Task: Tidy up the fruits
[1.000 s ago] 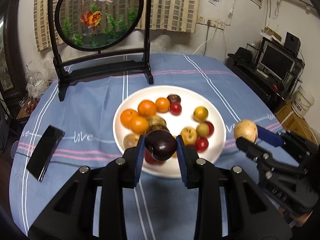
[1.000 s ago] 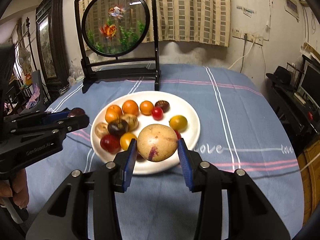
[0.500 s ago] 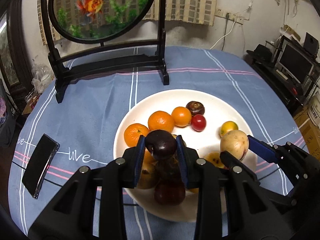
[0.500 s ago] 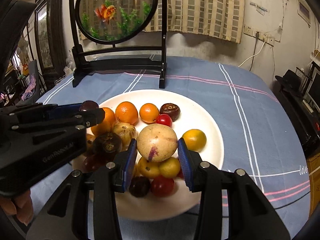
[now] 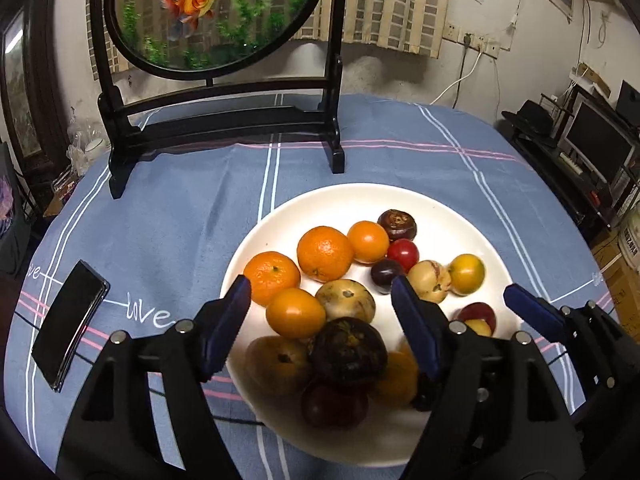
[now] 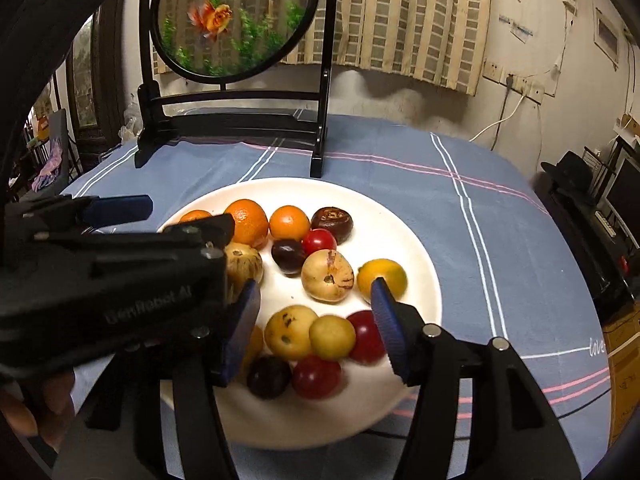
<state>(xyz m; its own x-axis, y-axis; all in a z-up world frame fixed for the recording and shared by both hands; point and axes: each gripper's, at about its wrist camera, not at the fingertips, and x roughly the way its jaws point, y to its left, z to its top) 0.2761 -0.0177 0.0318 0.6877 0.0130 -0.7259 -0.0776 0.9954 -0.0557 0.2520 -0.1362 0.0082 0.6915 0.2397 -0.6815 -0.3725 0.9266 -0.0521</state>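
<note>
Fingers of the left gripper (image 5: 320, 308) stand wide apart with nothing between the pads; we note the same of the right gripper (image 6: 316, 320).

Left wrist view: we find the white plate (image 5: 436, 204) on the blue checked tablecloth (image 5: 180, 208) covering the surface. Four oranges sit at the plate's left half, the largest (image 5: 325, 254) toward the back. A small dark plum (image 5: 385, 275) lies touching a red cherry tomato (image 5: 404, 251), and just to its right rests a pale speckled passion fruit (image 5: 430, 286), itself touching a yellow-orange fruit (image 5: 466, 274). A dark mangosteen (image 5: 348, 350) sits on top of other fruit at the near side, below the open fingers. A brown round fruit (image 5: 397, 224) lies at the back. The right gripper's blue finger (image 5: 532, 312) reaches over the plate's right rim. A black phone (image 5: 70, 320) lies on the cloth left of the plate. A round goldfish screen on a black stand (image 5: 224, 120) is behind.

Right wrist view: we see the same plate (image 6: 404, 208). The passion fruit (image 6: 327, 276) rests near the centre, with the dark plum (image 6: 287, 255) just beside it at upper left. The left gripper's body (image 6: 120, 280) covers the plate's left part. Yellow and red fruits lie between the right fingers.
</note>
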